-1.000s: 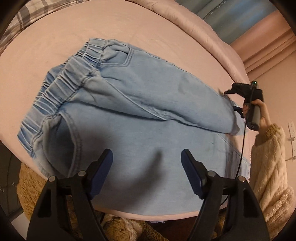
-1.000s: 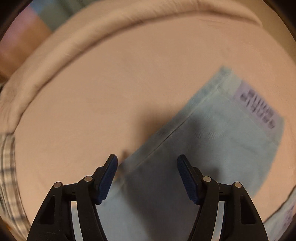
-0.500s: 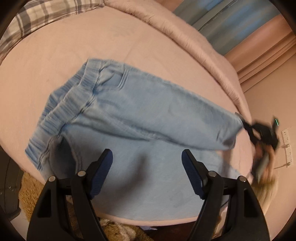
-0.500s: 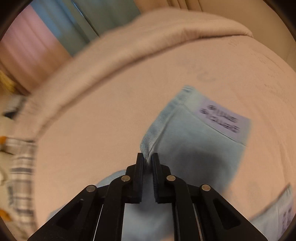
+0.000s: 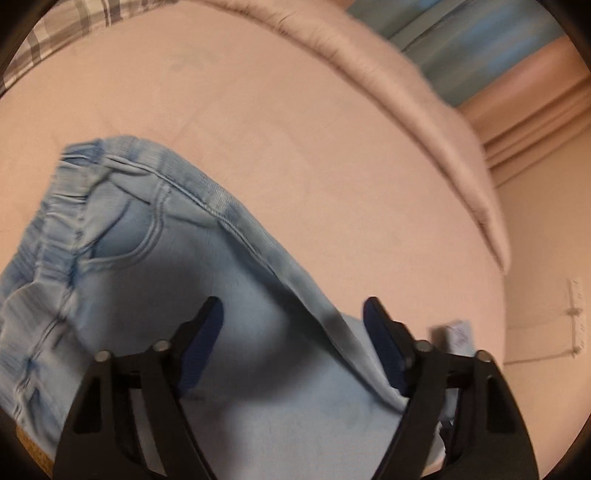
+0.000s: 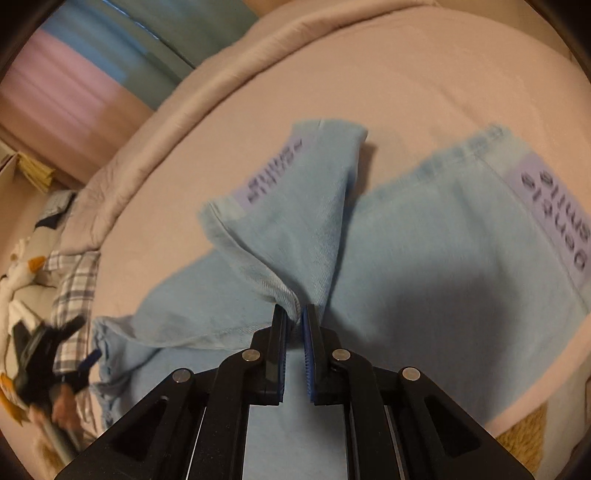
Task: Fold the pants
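Now right tongs (image 6: 294, 319) pinching hem of light-blue denim pants (image 6: 424, 266) on pink bed (image 6: 388, 66); left tongs (image 5: 293, 328) wide above waistband area.

A wide bed under a smooth, pale pink sheet (image 5: 295, 147) fills most of the room. A bunched pink quilt (image 5: 424, 96) runs along its far edge. Behind it hang blue-green curtains (image 6: 147, 33) beside pink curtains (image 6: 62, 92), and a plain beige wall (image 5: 535, 240) carries a white socket plate (image 5: 576, 317). A grey-and-white plaid cloth (image 6: 74, 280) lies at one edge of the bed. The light is warm and dim.
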